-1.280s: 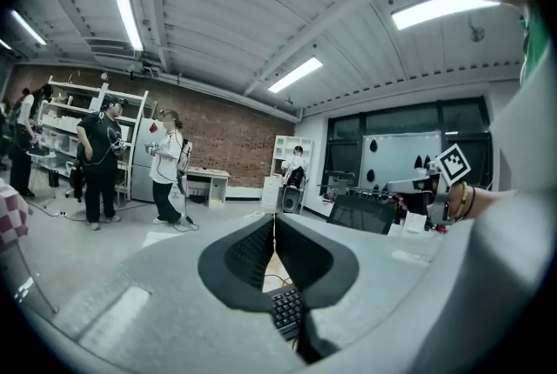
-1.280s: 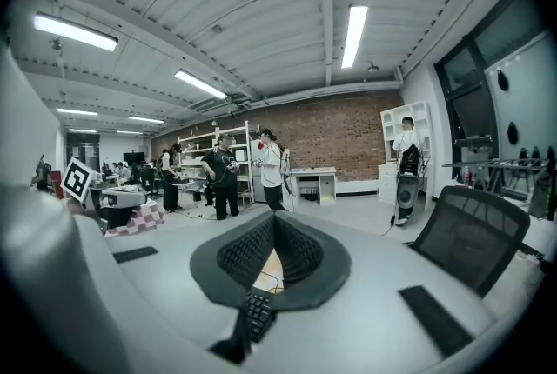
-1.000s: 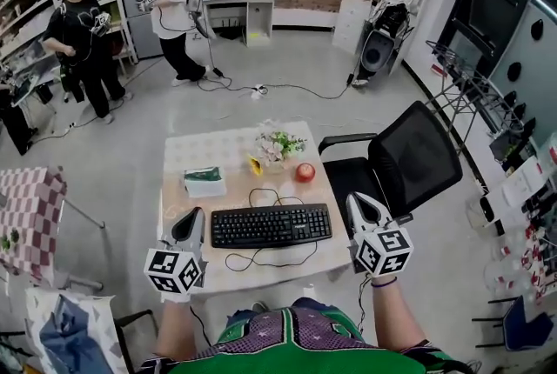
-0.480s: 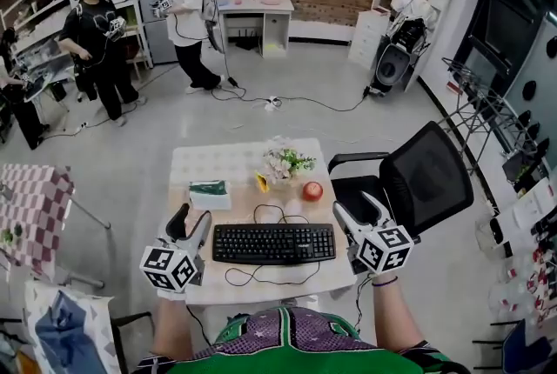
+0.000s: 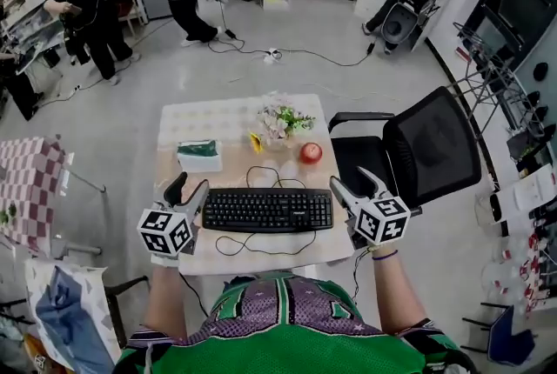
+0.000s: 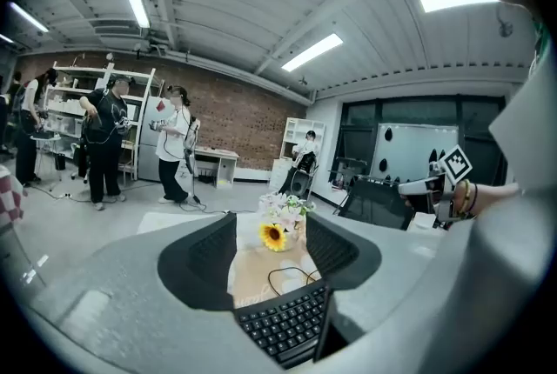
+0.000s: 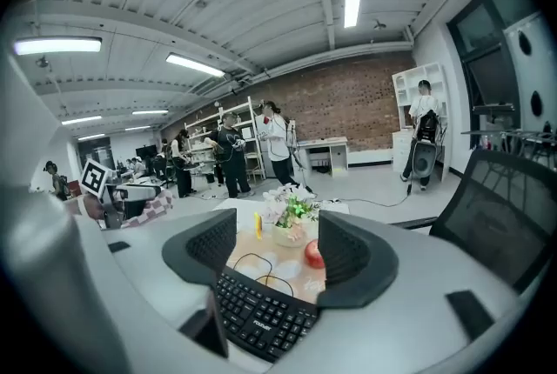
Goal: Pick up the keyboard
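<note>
**Head view.** The only container in use is a white pot (image 5: 282, 136) at the far middle of the table (image 5: 187, 116), filled with a bunch of pale flowers (image 5: 280, 118). A sunflower (image 5: 254, 142) sits just left of it and an apple (image 5: 311, 153) just right. A green-topped box (image 5: 200, 155) lies further left; its contents cannot be made out. The keyboard (image 5: 267, 210) lies flat on the near half of the table, its cable looped on both sides of it. The left gripper (image 5: 187, 187) is at its left end and the right gripper (image 5: 354, 183) at its right end, both released.

**Left gripper view.** The left gripper (image 6: 270, 250) stands wide, with the keyboard's (image 6: 283, 324) end low between the jaws and not pressed.

**Right gripper view.** The right gripper (image 7: 277, 250) is likewise spread. The keyboard (image 7: 261, 316) lies low in the gap, and the pot (image 7: 291, 233) and apple (image 7: 313, 254) are beyond it.

**Since a second ago.** Both pairs of jaws have just been opening from clenched. Both grippers have come forward from the near edge to flank the keyboard, which has not moved.
</note>
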Action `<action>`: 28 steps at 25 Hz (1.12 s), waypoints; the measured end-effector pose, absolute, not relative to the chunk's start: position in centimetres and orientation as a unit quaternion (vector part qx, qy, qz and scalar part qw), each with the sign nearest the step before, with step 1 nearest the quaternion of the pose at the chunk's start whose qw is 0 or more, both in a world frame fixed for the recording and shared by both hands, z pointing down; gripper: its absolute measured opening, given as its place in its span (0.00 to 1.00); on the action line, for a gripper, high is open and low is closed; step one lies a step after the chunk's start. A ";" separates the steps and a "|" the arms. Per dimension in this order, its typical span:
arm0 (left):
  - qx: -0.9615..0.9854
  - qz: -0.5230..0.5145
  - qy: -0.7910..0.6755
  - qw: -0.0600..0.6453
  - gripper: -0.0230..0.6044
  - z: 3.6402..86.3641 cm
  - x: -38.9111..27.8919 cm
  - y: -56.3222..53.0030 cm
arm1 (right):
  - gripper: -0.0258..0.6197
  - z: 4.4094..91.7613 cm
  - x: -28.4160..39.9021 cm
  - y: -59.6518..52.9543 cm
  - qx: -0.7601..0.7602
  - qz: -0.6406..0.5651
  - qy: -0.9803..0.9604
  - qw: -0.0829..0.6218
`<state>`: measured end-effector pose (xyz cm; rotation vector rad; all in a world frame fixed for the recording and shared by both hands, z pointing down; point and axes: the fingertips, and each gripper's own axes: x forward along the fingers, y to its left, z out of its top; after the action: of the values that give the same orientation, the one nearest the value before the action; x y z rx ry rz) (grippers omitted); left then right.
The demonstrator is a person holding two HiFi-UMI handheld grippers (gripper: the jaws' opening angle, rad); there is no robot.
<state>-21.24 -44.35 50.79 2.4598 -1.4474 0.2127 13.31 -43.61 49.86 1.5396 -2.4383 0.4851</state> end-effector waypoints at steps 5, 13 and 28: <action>0.847 0.105 -0.494 0.169 0.42 54.6 -20.8 -45.2 | 0.47 53.7 13.9 -44.3 0.515 0.202 -0.823 0.128; 0.826 0.144 -0.496 0.226 0.42 60.9 -22.0 -46.6 | 0.47 60.4 14.9 -45.1 0.511 0.265 -0.802 0.160; 0.774 0.189 -0.499 0.340 0.42 71.7 -23.7 -45.8 | 0.47 71.0 15.3 -44.9 0.502 0.336 -0.764 0.226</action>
<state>-23.67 -45.80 71.70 2.0139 -1.2999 0.4927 15.26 -44.85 70.98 1.3828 -2.1078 0.9271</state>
